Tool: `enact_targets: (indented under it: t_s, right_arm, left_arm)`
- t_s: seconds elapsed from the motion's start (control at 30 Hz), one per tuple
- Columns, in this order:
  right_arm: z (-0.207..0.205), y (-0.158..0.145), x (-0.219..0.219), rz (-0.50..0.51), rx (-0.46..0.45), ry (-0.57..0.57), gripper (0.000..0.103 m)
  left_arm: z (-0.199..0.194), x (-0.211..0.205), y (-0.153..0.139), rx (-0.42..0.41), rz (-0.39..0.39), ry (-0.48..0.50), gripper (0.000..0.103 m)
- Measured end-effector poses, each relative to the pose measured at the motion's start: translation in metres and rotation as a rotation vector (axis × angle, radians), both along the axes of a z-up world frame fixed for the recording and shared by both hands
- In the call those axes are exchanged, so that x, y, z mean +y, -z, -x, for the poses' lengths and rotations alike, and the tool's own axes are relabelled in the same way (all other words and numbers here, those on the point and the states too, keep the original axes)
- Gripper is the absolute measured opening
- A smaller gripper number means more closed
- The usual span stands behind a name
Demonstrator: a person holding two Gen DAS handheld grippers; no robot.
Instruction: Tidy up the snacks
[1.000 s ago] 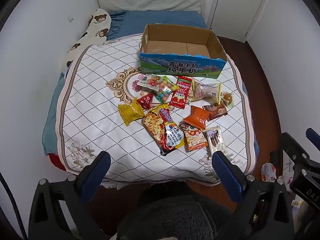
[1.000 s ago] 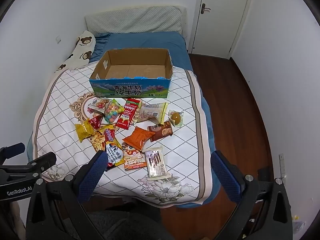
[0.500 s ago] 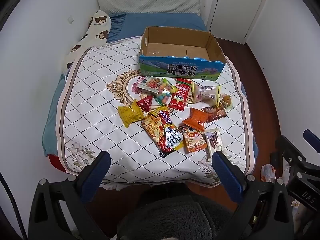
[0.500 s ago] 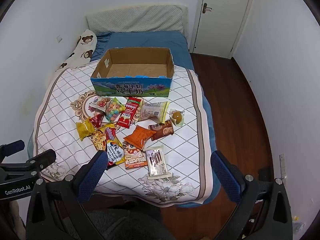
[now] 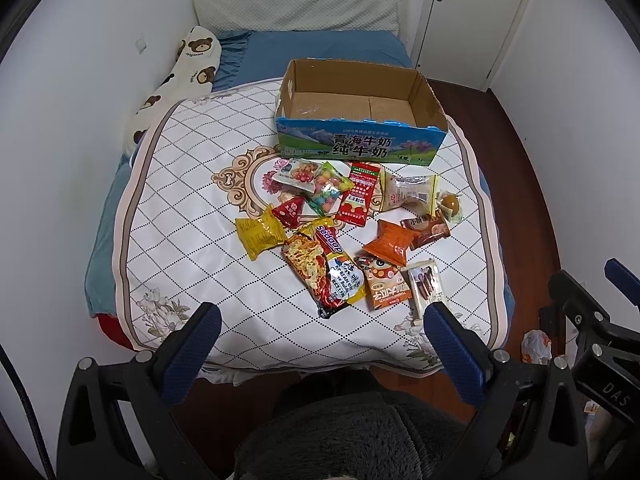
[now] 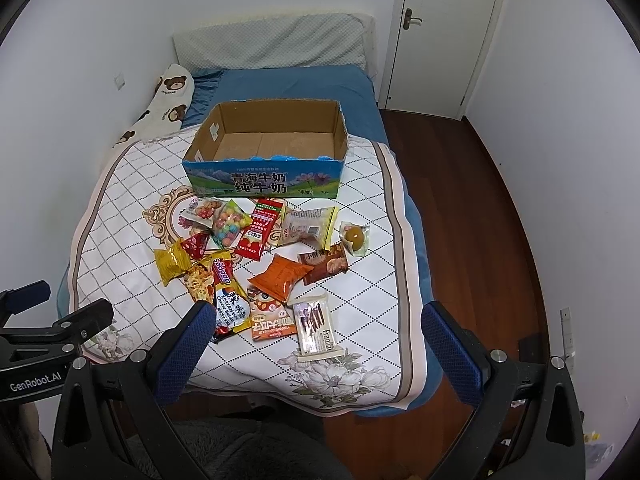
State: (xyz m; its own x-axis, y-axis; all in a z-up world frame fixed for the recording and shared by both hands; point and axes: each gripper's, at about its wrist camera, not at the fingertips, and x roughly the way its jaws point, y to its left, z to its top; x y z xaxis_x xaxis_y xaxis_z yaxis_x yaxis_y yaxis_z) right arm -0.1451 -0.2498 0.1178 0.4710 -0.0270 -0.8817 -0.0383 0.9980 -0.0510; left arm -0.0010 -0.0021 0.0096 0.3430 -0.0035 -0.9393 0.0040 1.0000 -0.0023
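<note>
Two grippers hang over the foot of a bed, the left gripper and the right gripper, each with its jaws spread wide and nothing between them. About a dozen snacks lie loose on the white quilt, all of them outside the cardboard box, which stands open and bare just beyond them toward the pillow. Nearest the box lie a candy bag, a red packet and a pale bread packet, with a small round cake in clear wrap at the right end. In the middle sit a yellow packet, a small red triangle packet, an orange packet and a brown packet; the orange and brown ones touch. Closest to the grippers are a long noodle pack, an orange biscuit packet beside it, and a wafer packet at the right. A bear-print cushion runs along the wall on the left side of the bed, and a white door stands shut beyond the wooden floor. A grey fleecy sleeve or lap fills the bottom of the left view.
</note>
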Motion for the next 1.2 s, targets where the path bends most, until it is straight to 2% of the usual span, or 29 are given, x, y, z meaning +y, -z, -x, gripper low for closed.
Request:
enact_targets:
  t_s: [1.2]
  right_arm:
    - [0.004, -0.0063, 0.0008, -0.006, -0.009, 0.005, 0.103]
  left_arm:
    - [0.0031, -0.0032, -0.0051, -0.011, -0.002, 0.011, 0.103]
